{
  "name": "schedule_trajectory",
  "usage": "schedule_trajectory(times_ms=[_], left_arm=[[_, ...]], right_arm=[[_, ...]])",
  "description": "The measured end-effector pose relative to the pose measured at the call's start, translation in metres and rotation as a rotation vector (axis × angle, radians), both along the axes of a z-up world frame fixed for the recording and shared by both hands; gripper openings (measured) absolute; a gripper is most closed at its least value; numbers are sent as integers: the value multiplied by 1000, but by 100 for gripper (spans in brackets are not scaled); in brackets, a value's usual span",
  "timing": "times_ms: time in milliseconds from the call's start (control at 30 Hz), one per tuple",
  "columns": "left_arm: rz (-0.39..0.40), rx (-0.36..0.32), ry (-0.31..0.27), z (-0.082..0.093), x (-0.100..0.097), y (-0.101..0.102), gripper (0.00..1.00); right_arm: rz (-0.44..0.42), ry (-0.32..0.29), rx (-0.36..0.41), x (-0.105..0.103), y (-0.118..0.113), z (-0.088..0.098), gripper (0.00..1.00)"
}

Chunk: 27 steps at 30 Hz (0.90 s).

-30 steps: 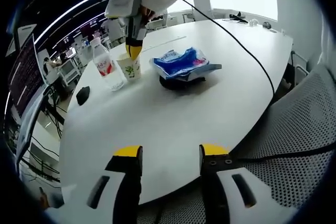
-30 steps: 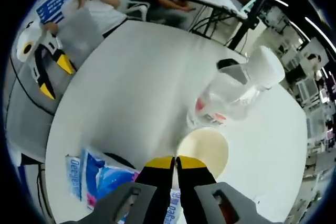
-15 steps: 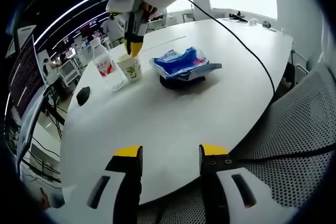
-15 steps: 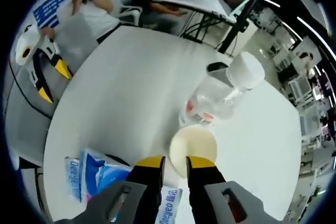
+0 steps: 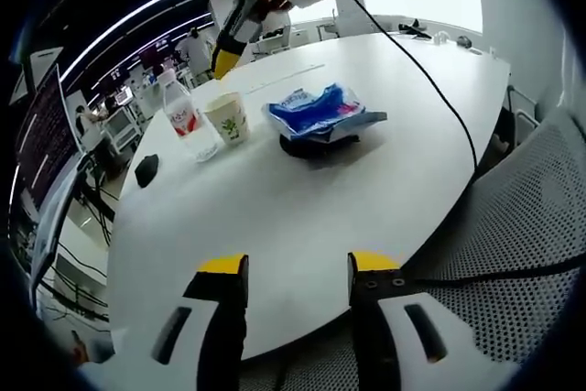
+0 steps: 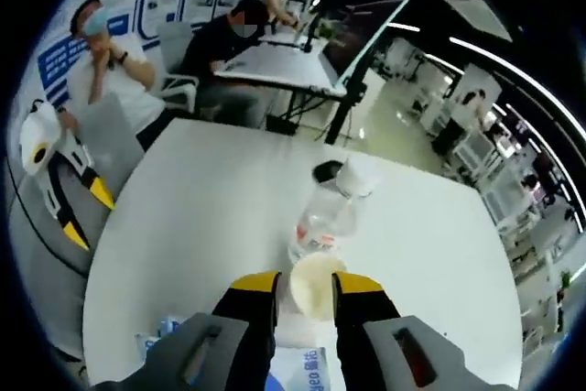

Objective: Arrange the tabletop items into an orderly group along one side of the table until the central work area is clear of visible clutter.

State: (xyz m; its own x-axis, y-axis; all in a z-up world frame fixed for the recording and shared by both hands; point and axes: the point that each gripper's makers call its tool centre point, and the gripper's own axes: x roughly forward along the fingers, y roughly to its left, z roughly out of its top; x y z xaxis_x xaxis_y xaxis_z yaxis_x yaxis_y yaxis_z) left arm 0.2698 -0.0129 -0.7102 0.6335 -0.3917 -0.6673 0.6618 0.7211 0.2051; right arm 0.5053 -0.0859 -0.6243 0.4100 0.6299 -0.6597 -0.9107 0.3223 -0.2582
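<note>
Right hand-held gripper [image 6: 305,287]: hovering above the paper cup [image 5: 226,118], jaws apart, gripping nothing.
Left hand-held gripper [image 5: 298,265]: waiting at the near tabletop [image 5: 302,199] edge, jaws apart, empty.
Key relation: cup is sitting straight below the right hand-held gripper, mouth up; left one is well apart.
Cup: pale, upright, green print, standing just beside the water bottle [image 5: 181,114].
Blue packet [image 5: 320,107]: lying near the cup, crumpled.

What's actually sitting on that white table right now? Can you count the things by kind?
Water bottle: 1
Paper cup: 1
Blue plastic packet: 1
Flat black object under the packet: 1
Small black object beyond the bottle: 1
Total: 5
</note>
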Motion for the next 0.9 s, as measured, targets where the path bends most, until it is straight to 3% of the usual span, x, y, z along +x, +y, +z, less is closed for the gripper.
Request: schedule_trajectory(times_ms=[33,167,233,333,433,533,633,900], left_arm=[[0,1,-2,-1,1,0,42],[-1,1,-6,-2,1,0,42],[0,-3,-9,-3,2,0,43],[1,-5,-12,-4,3,0,43],[1,-6,-15,-3,3,-1,43],[-1,-8,-20,-2,3,-1,43],[-2,-9,-28,-3,4,-2,43],[-7,-14,-36,1,3,-3,44]], right_arm=[[-63,-6,15,0,-6,1,24],[-160,-10,78,-9,-16,5,41],[-224,18,127,-15,-22,5,47],[-316,46,159,-23,-35,3,63],[-411,61,244,-28,-48,8,74],[-511,65,395,-36,-60,25,85],[-565,85,420,-50,-71,25,96],[-665,137,478,-90,-90,15,99]])
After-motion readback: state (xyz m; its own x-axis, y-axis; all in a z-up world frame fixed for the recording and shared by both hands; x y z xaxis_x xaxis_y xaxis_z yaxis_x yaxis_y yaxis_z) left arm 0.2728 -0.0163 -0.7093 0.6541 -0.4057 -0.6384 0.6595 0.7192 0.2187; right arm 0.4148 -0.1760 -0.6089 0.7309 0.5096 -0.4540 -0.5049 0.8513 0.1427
